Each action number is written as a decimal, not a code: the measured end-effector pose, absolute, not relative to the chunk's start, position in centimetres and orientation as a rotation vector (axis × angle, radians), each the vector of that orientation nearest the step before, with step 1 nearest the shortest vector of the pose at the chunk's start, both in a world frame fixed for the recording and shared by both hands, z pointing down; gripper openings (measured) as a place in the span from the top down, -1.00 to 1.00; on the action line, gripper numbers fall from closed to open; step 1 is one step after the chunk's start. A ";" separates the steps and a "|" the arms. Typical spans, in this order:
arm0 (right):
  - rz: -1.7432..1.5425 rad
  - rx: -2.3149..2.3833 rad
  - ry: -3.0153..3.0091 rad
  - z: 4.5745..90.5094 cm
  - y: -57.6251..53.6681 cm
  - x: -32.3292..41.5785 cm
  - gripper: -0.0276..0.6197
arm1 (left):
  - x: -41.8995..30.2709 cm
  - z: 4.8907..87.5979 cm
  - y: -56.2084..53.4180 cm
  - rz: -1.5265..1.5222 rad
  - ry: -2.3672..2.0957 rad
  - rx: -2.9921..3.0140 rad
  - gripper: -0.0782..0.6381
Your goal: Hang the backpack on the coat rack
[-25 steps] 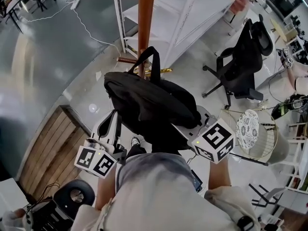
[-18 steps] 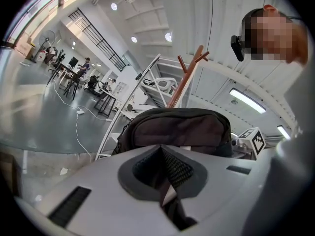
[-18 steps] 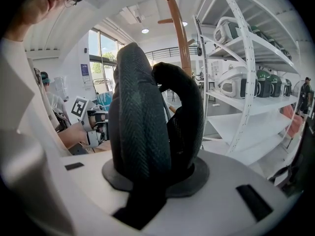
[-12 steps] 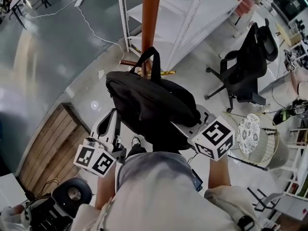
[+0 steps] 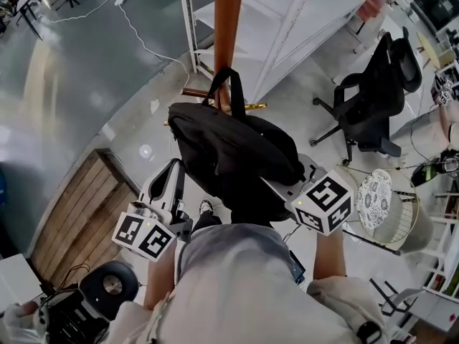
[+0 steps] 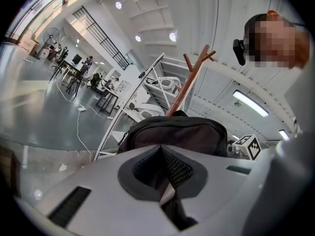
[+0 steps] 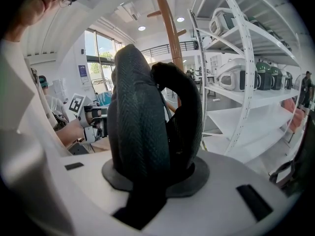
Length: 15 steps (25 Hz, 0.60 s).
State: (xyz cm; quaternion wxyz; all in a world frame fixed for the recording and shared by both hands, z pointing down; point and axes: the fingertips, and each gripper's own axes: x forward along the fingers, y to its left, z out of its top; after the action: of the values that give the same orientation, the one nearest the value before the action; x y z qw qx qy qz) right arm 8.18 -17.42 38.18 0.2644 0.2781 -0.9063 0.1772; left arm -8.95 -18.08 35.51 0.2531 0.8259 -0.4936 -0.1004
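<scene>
Here, left tool and right tool grip backpack.

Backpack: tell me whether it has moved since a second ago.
No. The backpack's handle crosses the pole at the same spot as before.

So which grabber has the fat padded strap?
The right gripper: its jaws clamp the wide padded strap of the backpack. The left gripper pinches only a thin strap.

The backpack is black, the coat rack reddish-brown.
</scene>
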 end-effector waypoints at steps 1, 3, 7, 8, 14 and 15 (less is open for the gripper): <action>0.484 0.753 -2.447 38.3 -17.6 8.2 0.53 | -9.0 35.6 -18.2 -0.272 -1.341 2.244 0.76; 0.491 0.754 -2.443 38.7 -17.7 8.3 0.53 | -8.9 35.7 -18.3 -0.273 -1.339 2.243 0.76; 0.507 0.751 -2.437 39.5 -17.7 8.7 0.53 | -8.6 36.0 -18.3 -0.267 -1.334 2.238 0.76; 0.513 0.751 -2.437 39.6 -17.8 8.7 0.53 | -8.6 36.1 -18.3 -0.264 -1.335 2.237 0.76; 0.550 0.758 -2.431 40.4 -18.3 9.1 0.53 | -8.4 36.0 -18.4 -0.264 -1.331 2.232 0.76; 0.553 0.760 -2.428 40.4 -18.3 9.3 0.53 | -8.2 36.0 -18.3 -0.269 -1.326 2.231 0.76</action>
State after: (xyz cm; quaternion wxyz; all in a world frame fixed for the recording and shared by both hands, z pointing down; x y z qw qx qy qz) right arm 9.31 -18.30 40.43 0.2658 0.2813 -0.8991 0.2047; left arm -8.16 -18.33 35.97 0.2628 0.8250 -0.4904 -0.0994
